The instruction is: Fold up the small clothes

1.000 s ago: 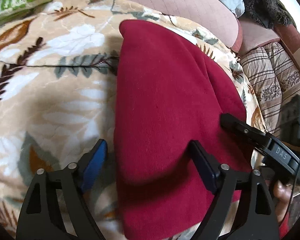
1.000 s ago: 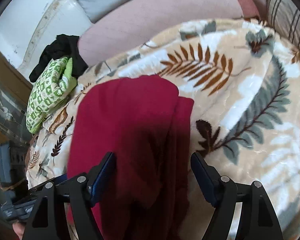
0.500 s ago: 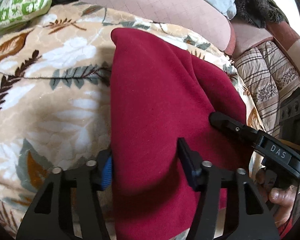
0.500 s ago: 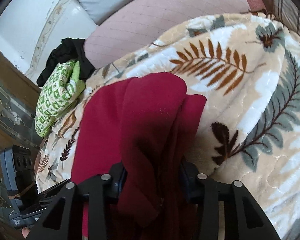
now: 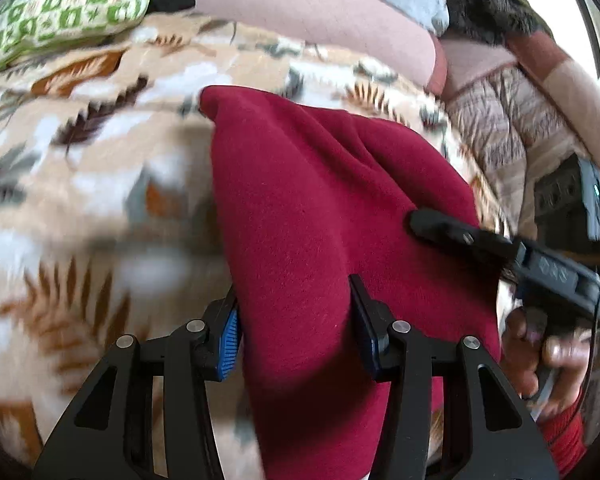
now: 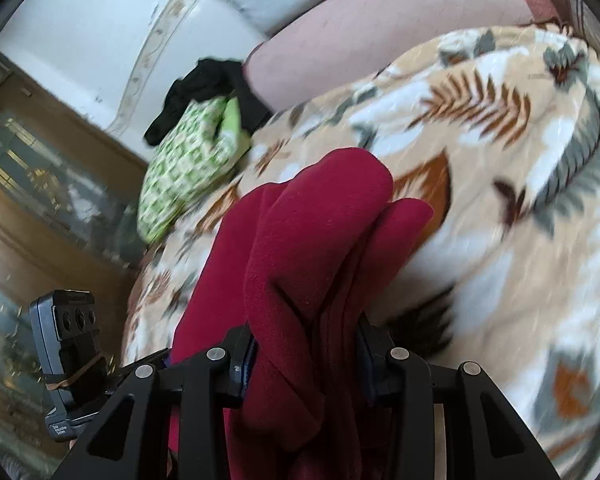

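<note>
From the left wrist, the left gripper (image 5: 294, 328) pinches a fold of the dark red garment (image 5: 320, 200), draped over the leaf-print blanket (image 5: 80, 200).

From the right wrist, the right gripper (image 6: 306, 354) clamps the bunched dark red garment (image 6: 320, 232) above that blanket (image 6: 520, 200).
</note>
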Available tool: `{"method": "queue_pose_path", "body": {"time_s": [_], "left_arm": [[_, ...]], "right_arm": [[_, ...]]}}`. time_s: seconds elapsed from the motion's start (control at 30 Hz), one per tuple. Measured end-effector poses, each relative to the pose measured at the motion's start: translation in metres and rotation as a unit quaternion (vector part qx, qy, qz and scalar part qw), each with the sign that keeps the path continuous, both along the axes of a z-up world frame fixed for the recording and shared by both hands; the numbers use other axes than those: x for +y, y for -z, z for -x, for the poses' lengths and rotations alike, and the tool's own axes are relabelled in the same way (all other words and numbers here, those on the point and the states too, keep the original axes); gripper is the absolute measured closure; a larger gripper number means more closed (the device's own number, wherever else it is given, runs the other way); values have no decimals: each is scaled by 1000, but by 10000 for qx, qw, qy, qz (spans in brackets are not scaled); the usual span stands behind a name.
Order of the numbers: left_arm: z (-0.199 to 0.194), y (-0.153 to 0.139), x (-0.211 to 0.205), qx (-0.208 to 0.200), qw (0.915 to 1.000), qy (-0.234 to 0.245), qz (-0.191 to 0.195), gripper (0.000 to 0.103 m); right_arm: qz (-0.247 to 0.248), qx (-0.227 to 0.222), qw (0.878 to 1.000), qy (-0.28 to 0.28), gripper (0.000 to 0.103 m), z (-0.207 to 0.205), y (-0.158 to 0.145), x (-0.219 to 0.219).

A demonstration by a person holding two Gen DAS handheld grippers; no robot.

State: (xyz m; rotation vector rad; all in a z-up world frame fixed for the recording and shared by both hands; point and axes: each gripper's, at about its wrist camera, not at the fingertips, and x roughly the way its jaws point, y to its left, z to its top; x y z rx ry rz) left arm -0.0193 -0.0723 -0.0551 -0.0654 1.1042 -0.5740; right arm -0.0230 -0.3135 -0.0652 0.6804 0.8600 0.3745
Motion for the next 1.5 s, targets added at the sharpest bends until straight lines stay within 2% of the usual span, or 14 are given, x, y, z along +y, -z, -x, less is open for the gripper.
{"method": "queue_pose_path", "body": {"time_s": [0.13, 0.3, 0.43, 0.47, 0.5, 0.53, 0.63, 0.77, 0.97, 1.1, 1.2, 1.33, 1.37, 1.5], "left_arm": [[19, 23, 2, 89, 9993, 108, -339, 55], [23, 5, 4, -98, 9985, 73, -540, 54], [34, -8, 6, -640, 9954, -60, -717, 54], [33, -10, 6, -701, 9949, -67, -717, 54], [34, -11, 5, -742, 9944, -56, -754, 54], [34, -9, 5, -739, 9942, -43, -784, 54], [28, 0, 1, -647, 9937, -67, -908, 54], [23, 11, -4, -553, 9933, -193, -993, 51], [27, 13, -6, -610, 9923, -268, -1041, 50], [27, 13, -7, -625, 9919, -321, -1056, 50], [28, 12, -6, -646, 9916, -353, -1065, 50], [33, 9, -7, -685, 9913, -304, -1084, 50], [35, 7, -7, -729, 9904, -295, -1134, 50], [41, 0, -7, -895, 9881, -293, -1214, 50]], "right_arm": [[620, 559, 9965, 12, 53, 19, 28, 7], [535, 1, 9973, 512, 52, 43, -5, -16], [681, -102, 9965, 483, 52, 21, -19, -8], [772, -60, 9961, 412, 54, 15, -16, -1], [949, 34, 9950, 294, 65, 7, -12, 7], [1215, 143, 9922, 237, 81, 2, -9, 14], [2331, 250, 9716, 330, 89, -8, 5, 27], [2076, 430, 9766, 370, 89, -9, 20, 13], [2090, 118, 9774, 290, 89, 20, -17, 11], [2120, -232, 9770, 21, 85, 43, -38, 32], [2284, -214, 9732, -174, 82, 47, -29, 51], [2605, 426, 9645, -93, 81, 40, 15, 58], [2620, 383, 9643, -28, 81, 41, 19, 58], [2464, 164, 9690, 5, 81, 53, 4, 56]]}}
